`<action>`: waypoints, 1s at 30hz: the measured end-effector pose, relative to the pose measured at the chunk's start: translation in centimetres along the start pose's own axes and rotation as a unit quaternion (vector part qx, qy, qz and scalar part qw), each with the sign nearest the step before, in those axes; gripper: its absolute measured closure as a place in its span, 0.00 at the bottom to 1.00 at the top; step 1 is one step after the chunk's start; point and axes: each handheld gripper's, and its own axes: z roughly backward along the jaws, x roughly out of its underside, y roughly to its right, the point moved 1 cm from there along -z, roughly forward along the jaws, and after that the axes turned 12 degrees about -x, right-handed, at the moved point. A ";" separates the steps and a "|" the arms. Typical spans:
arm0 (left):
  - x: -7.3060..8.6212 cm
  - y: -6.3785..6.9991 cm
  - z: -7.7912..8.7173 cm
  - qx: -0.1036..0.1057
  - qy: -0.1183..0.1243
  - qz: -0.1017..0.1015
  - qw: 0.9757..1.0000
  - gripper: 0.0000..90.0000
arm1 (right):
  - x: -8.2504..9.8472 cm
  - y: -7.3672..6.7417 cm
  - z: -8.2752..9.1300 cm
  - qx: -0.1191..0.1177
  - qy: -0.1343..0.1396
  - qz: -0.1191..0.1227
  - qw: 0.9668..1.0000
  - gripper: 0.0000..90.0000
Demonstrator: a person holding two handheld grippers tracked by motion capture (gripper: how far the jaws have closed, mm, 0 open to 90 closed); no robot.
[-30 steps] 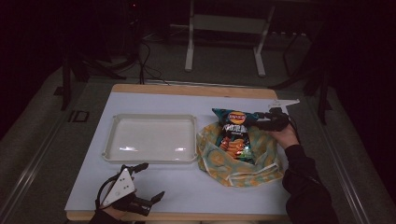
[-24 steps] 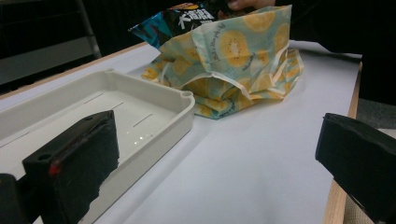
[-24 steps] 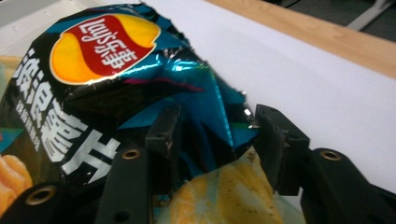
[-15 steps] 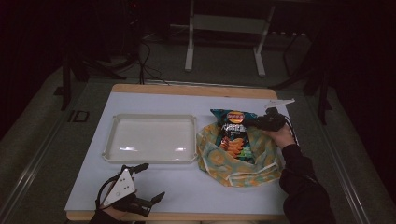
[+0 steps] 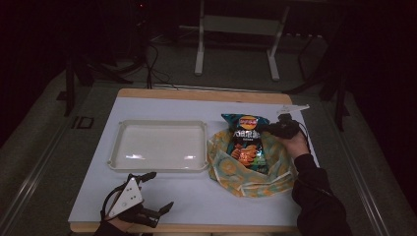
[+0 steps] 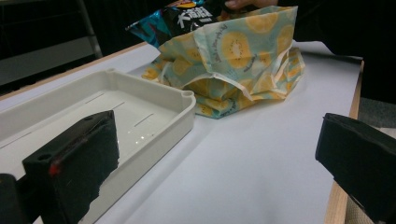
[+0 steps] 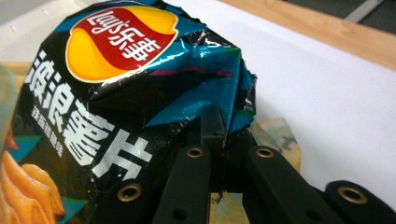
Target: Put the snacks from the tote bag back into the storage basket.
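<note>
One corner is all you have of the chip bag (image 5: 247, 139): in the right gripper view your right gripper (image 7: 215, 140) has its jaws closed on the crinkled top corner of the foil, and nothing else holds it. The bag lies at centre right of the high view, resting on the fruit-print cloth bag (image 5: 255, 169) with its lower half seemingly inside the cloth opening; how deep it sits I cannot tell.

Judging from that grip, the foil could slide out of the jaws if you pull hard or fast, since the pinch is thin and near the edge. The corner could also tear. If the lower end is caught in the soft cloth folds, lifting may drag the whole cloth bag along with it, because nothing pins the cloth down. Squeezing or bending the bag sharply would likely crush the chips.

Your left gripper (image 5: 140, 194) sits at the lower left of the high view, jaws wide apart and holding nothing, well away from the cloth, so it offers no support right now.

As for containers, the white tray (image 5: 118, 147) at centre left of the table (image 5: 196, 206) is empty, just beside the cloth bag. The cloth bag's only visible content is the chip bag.
</note>
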 end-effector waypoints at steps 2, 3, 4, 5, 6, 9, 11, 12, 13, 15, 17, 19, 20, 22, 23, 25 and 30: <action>0.0 0.0 0.0 -0.001 0.000 0.000 1.000 0.00 | -0.2 -0.3 0.3 -0.001 0.006 0.004 1.000 1.00; 0.0 0.0 0.0 -0.001 0.000 0.000 1.000 0.00 | -0.2 -0.3 0.3 -0.001 0.006 0.004 1.000 1.00; 0.0 0.0 0.0 -0.002 0.000 0.000 1.000 0.00 | -0.3 -0.6 0.4 -0.001 0.010 0.008 1.000 1.00; 0.0 0.0 0.0 -0.002 0.000 0.000 1.000 0.00 | -0.5 -0.8 0.6 0.000 0.014 0.009 1.000 1.00; 0.0 0.0 0.0 -0.002 0.001 0.000 1.000 0.00 | -0.8 -1.2 1.0 -0.008 0.024 0.015 1.000 1.00; 0.0 0.0 0.0 -0.002 0.001 0.000 1.000 0.00 | -1.4 -2.0 1.6 -0.019 0.039 0.024 0.999 1.00; 0.0 0.0 0.0 -0.002 0.000 0.000 1.000 0.00 | -1.7 -2.3 1.7 -0.026 0.041 0.025 0.998 1.00; 0.0 0.0 0.0 -0.002 0.000 0.000 1.000 0.00 | -1.9 -2.6 1.9 -0.028 0.045 0.028 0.998 1.00; 0.0 0.0 0.0 -0.002 0.000 0.000 1.000 0.00 | -2.3 -3.1 2.1 -0.039 0.052 0.034 0.997 1.00; 0.0 0.0 0.0 -0.002 0.001 0.000 1.000 0.00 | -2.6 -3.7 2.4 -0.042 0.058 0.040 0.997 1.00; 0.0 0.0 0.0 -0.003 0.000 0.000 1.000 0.00 | -2.8 -4.0 2.5 -0.042 0.062 0.044 0.996 1.00; 0.0 0.0 0.0 -0.003 0.000 0.000 1.000 0.00 | -3.4 -4.7 3.0 -0.049 0.071 0.052 0.995 1.00; 0.0 0.0 0.0 -0.003 0.000 0.000 1.000 0.00 | -3.5 -4.9 3.1 -0.051 0.075 0.055 0.994 1.00; 0.0 0.0 0.0 -0.003 0.000 0.000 1.000 0.00 | -3.7 -5.1 3.3 -0.050 0.077 0.059 0.994 1.00; 0.0 0.0 0.0 -0.003 0.000 -0.001 1.000 0.00 | -3.9 -5.3 3.5 -0.053 0.078 0.061 0.994 1.00; 0.0 0.1 -0.1 -0.002 -0.001 -0.002 1.000 0.00 | -4.2 -5.8 3.9 -0.052 0.081 0.067 0.993 1.00; 0.0 0.0 0.0 -0.003 0.000 0.000 1.000 0.00 | -5.1 -6.4 4.9 -0.048 0.095 0.075 0.991 1.00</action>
